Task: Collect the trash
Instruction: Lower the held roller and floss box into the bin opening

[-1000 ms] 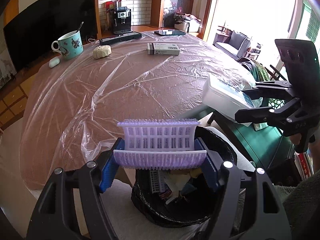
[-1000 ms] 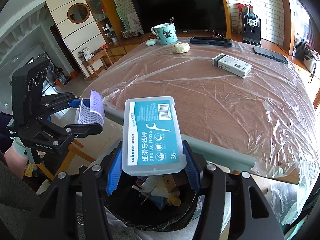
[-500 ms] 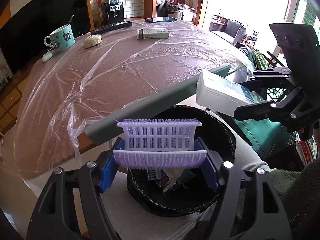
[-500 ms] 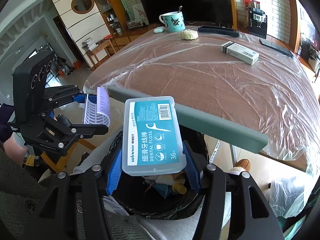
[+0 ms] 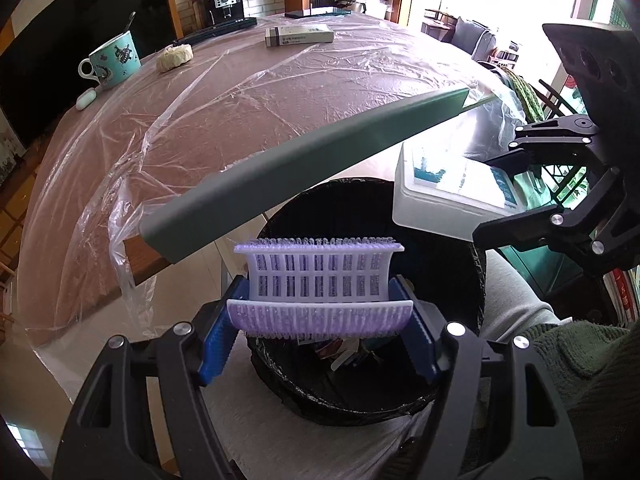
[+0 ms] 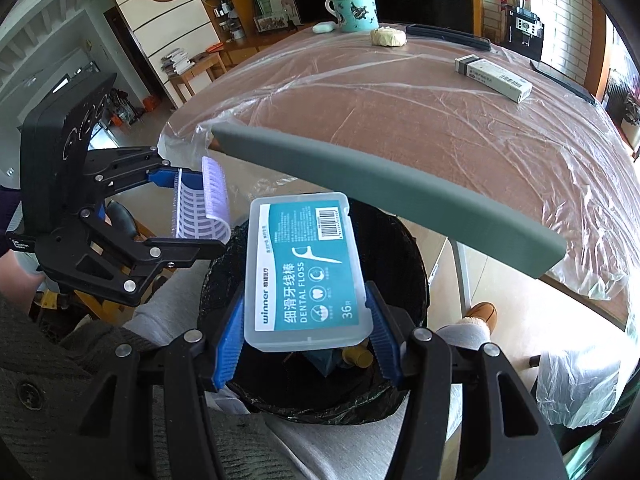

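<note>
Trash held over the bin

Dental floss box (image 6: 306, 272) sits pinched in my right gripper (image 6: 306, 344), directly above the black-lined trash bin (image 6: 408, 264), whose bottom already holds scraps. My left gripper (image 5: 320, 332) clamps a purple hair roller (image 5: 320, 292) above the same bin. Beyond lies the plastic-covered table (image 5: 200, 120), bearing a mug (image 5: 114, 60) and a small carton (image 5: 300, 35)

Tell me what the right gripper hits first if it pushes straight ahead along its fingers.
Probably the grey table edge strip: it crosses just beyond the dental floss box held by the right gripper, above the bin. Depth is uncertain.
</note>
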Action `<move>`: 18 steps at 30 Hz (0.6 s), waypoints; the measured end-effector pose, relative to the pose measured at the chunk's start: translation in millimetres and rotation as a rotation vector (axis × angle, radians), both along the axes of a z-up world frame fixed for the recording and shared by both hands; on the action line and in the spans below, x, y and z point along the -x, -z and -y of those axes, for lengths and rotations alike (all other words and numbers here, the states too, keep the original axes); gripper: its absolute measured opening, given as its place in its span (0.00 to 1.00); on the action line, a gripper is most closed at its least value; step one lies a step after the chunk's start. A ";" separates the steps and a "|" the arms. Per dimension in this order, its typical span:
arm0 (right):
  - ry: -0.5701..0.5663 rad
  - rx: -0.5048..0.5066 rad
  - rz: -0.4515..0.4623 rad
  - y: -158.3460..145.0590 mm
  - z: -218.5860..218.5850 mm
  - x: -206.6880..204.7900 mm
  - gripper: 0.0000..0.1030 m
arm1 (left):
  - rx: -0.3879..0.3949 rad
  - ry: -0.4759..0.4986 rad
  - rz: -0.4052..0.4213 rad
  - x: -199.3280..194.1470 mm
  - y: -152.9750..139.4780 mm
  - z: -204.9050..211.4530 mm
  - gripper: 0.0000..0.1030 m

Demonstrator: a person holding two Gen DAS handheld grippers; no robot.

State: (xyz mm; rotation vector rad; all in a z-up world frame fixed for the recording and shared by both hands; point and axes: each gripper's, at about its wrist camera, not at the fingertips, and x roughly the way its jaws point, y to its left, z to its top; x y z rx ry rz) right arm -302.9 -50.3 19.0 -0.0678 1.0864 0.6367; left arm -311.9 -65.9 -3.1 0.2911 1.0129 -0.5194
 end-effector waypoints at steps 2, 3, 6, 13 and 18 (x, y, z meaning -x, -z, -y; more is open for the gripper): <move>0.003 0.006 -0.007 3.7 -0.7 -0.2 0.53 | -0.015 -0.001 -0.005 -1.0 5.3 0.7 0.70; 0.005 0.012 -0.011 6.1 -1.1 -0.2 0.53 | -0.020 -0.002 -0.009 -1.6 7.3 0.7 0.70; 0.002 0.018 -0.022 10.7 -2.0 1.3 0.53 | -0.031 -0.004 -0.018 -3.4 13.5 1.0 0.70; -0.008 0.053 -0.038 21.7 -8.3 -1.4 0.53 | -0.065 -0.008 -0.034 -9.7 28.6 5.0 0.70; -0.007 0.076 -0.044 29.4 -12.5 -4.4 0.53 | -0.088 -0.006 -0.039 -13.6 37.0 8.5 0.70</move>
